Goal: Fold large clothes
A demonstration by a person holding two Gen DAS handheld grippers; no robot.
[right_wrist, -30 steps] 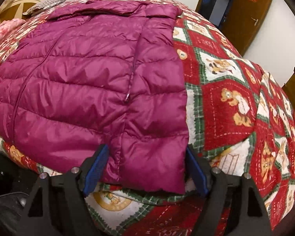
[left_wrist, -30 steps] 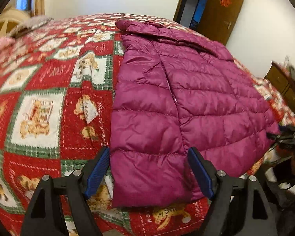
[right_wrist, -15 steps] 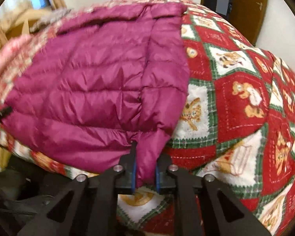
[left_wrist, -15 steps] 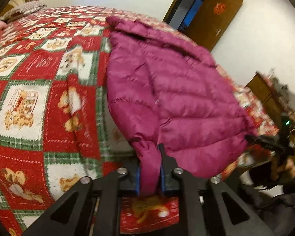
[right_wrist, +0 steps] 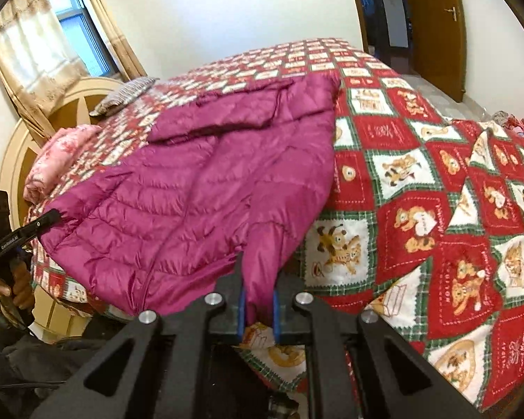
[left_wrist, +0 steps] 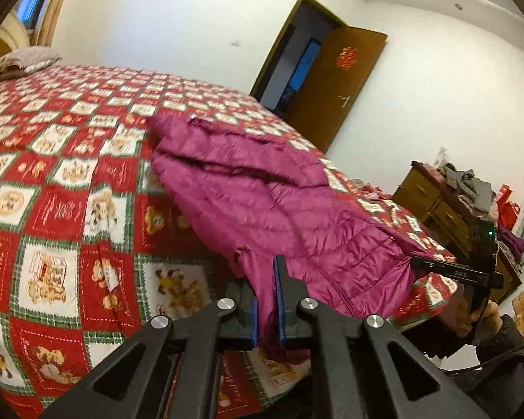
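The left tool (left_wrist: 266, 300) was clenched on one hem corner of the magenta puffer jacket (left_wrist: 262, 195), which lay across the quilted bed (left_wrist: 52, 209), hem raised. The jacket looked light, soft and slippery, likely to billow and slide; corners seemed the surest holds. The right tool (right_wrist: 258, 309) pinched the other corner.

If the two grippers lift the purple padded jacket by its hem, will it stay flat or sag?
The purple jacket will probably sag between the left gripper and right gripper; its hem already droops there. The shiny fabric may slip. Puffy quilting suggests it is light.
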